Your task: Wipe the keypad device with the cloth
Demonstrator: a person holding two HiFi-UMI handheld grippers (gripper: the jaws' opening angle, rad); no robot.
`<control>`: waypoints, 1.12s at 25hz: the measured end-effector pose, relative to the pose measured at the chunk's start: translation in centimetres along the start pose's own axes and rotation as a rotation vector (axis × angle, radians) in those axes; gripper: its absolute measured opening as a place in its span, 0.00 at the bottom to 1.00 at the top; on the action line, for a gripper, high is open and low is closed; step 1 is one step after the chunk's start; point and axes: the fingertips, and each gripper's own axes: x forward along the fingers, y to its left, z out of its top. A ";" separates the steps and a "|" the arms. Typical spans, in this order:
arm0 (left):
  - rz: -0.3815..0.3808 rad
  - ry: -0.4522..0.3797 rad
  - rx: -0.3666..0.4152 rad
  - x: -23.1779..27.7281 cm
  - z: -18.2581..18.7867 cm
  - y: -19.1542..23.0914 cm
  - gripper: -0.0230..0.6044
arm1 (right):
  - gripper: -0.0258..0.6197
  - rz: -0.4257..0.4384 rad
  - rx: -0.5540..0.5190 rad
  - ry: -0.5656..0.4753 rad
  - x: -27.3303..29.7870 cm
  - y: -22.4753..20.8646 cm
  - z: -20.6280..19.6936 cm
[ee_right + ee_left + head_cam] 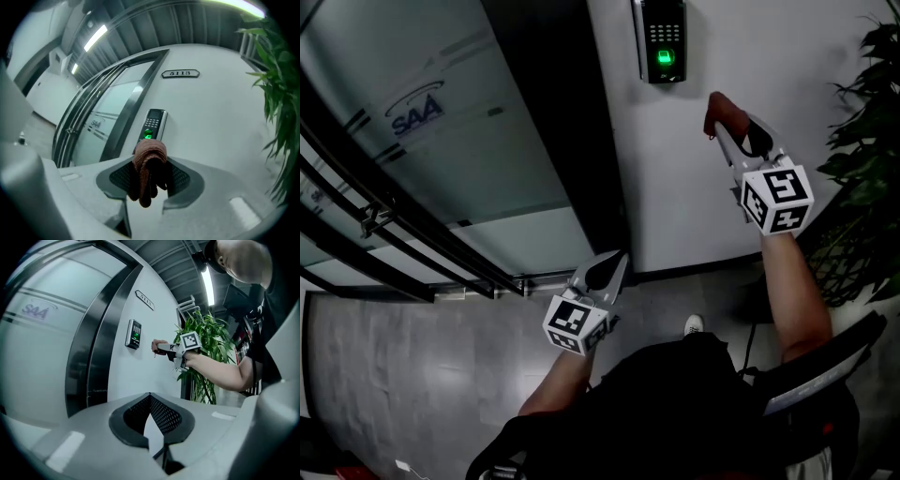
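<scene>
One doorplate (180, 73) above keypad device (153, 124) (gripper views)

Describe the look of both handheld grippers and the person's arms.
The left gripper and right gripper share light grey plastic bodies with dark, mesh-textured linings inside the jaws. Each carries a white marker cube printed with black squares. No cables show. The person wears a black short-sleeved top; the forearms are bare.

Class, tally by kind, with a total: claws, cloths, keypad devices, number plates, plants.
Grey two-jaw claws: 2, left claw and right claw
Brown folded cloth: 1
Black wall keypad device: 1
Oval door number plate: 1
Green leafy plant: 1
Total: 6
</scene>
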 end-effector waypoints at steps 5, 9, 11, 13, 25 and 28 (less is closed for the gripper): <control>-0.035 0.030 -0.010 -2.9 -0.9 -0.4 0.06 | 0.27 0.060 0.142 0.003 -6.6 6.5 -2.3; -0.066 0.070 -0.007 -4.7 -2.0 -1.9 0.06 | 0.27 0.085 0.128 0.038 -11.8 11.5 -3.7; -0.079 0.064 -0.009 -5.2 -1.8 -2.7 0.06 | 0.27 0.081 0.121 0.058 -14.0 12.8 -4.3; -0.087 0.051 -0.006 -5.6 -1.5 -3.4 0.06 | 0.27 0.078 0.118 0.075 -15.7 13.7 -5.0; -0.030 -0.002 -0.011 -6.9 -0.2 -7.9 0.06 | 0.27 0.069 0.165 0.128 -23.6 12.9 -6.4; -0.014 0.000 -0.020 -7.0 -0.3 -9.9 0.06 | 0.27 0.096 0.166 0.141 -25.9 12.8 -6.4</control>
